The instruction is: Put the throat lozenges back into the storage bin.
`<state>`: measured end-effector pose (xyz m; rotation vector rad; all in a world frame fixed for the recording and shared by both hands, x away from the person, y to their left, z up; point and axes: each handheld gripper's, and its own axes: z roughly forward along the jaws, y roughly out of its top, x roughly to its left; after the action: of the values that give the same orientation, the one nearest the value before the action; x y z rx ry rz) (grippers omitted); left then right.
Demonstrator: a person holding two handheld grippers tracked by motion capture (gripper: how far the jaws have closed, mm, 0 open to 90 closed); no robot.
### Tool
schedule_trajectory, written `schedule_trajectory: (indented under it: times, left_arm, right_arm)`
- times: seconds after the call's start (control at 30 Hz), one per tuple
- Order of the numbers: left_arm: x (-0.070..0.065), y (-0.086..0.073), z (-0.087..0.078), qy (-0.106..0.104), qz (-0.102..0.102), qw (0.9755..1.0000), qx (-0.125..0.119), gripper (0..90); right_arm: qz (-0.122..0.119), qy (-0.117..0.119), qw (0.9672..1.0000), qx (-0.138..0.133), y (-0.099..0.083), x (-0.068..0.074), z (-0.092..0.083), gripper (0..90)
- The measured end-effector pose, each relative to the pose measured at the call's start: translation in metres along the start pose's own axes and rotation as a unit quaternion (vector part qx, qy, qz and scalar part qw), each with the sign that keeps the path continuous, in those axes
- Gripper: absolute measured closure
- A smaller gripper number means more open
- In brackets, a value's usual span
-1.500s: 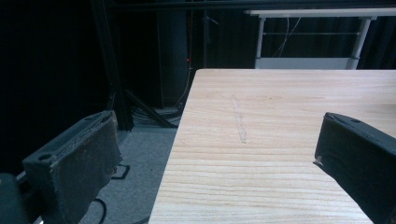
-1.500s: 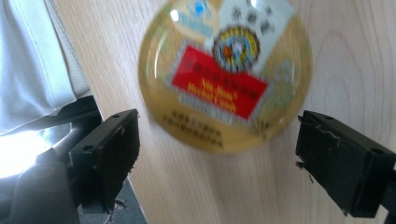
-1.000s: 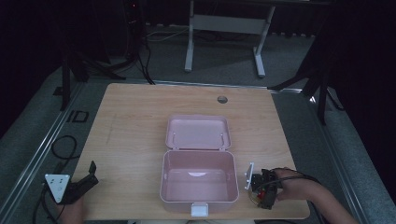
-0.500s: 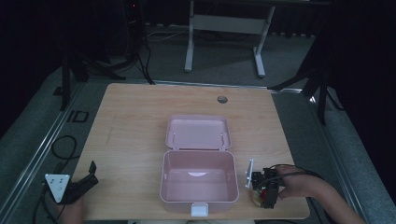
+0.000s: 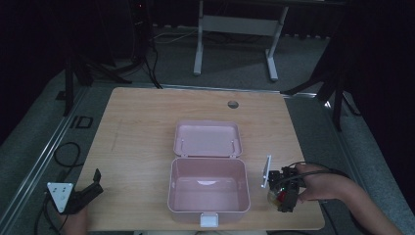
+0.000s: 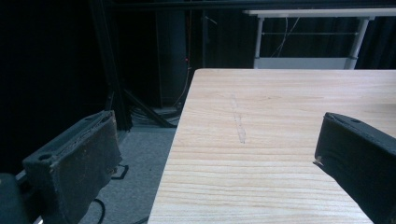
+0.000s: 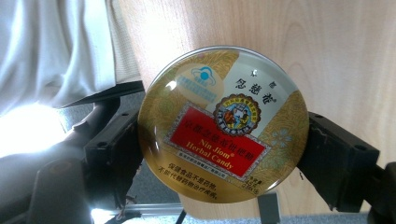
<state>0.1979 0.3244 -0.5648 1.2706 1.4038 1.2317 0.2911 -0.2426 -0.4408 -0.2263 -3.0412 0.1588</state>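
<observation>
1. Gold and red, a round candy tin (image 7: 223, 123) sits clamped between the two black jaws of the right gripper (image 7: 223, 140), its printed lid facing the camera that rides on that gripper; the label reads "Nin Jiom Herbal Candy".
2. Each jaw presses against the tin's rim, one on either side, so the tin spans the whole gap between them.
3. From the high view, the right gripper (image 5: 283, 190) is over the near right part of the desk (image 5: 142, 127), held by the person's right hand (image 5: 320, 182), with the tin (image 5: 277, 196) showing as a small yellowish and red spot at its tip.
4. Just beside this gripper, toward the desk's middle, stands a pink box (image 5: 208, 188), open, with its lid (image 5: 207, 139) laid back flat behind it; the tin is outside the box, close to its right wall.
5. Beyond the tin in the right gripper view lie light wood and, to one side, white cloth (image 7: 56, 51).
6. The left gripper (image 5: 90, 188) is at the near left corner of the desk, well apart from the box.
7. Its jaws stand wide apart with nothing between them; in the left gripper view bare wood (image 6: 280, 140) stretches ahead of them.
</observation>
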Motion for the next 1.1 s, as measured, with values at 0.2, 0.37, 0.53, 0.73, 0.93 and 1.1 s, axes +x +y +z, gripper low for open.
schedule_trajectory:
  times: [0.2, 0.37, 0.53, 0.73, 0.93, 1.1]
  left_arm:
    - [0.0, 0.0, 0.0, 0.0, -0.001, 1.0, 0.0, 0.3]
    - [0.0, 0.0, 0.0, 0.0, -0.001, 1.0, -0.001, 0.3]
    - [0.0, 0.0, 0.0, -0.001, 0.0, 1.0, 0.0, 0.4]
    - [0.0, 0.0, 0.0, -0.001, 0.001, 1.0, 0.0, 0.4]
    - [0.0, 0.0, 0.0, -0.002, 0.001, 1.0, 0.001, 0.3]
    - [0.0, 0.0, 0.0, -0.003, 0.001, 1.0, 0.001, 0.3]
  right_arm:
    - [-0.001, -0.008, 0.9999, -0.008, 0.001, 0.003, -0.027, 19.6]
    - [-0.003, -0.017, 0.9997, -0.015, 0.006, 0.006, -0.056, 19.6]
    - [-0.021, -0.013, 0.9993, -0.027, 0.021, 0.012, -0.074, 19.6]
    - [-0.046, -0.01, 0.9983, -0.034, 0.04, 0.018, -0.084, 19.6]
    - [-0.066, -0.006, 0.9971, -0.037, 0.062, 0.022, -0.088, 19.6]
    - [-0.085, -0.003, 0.9957, -0.037, 0.079, 0.026, -0.087, 19.6]
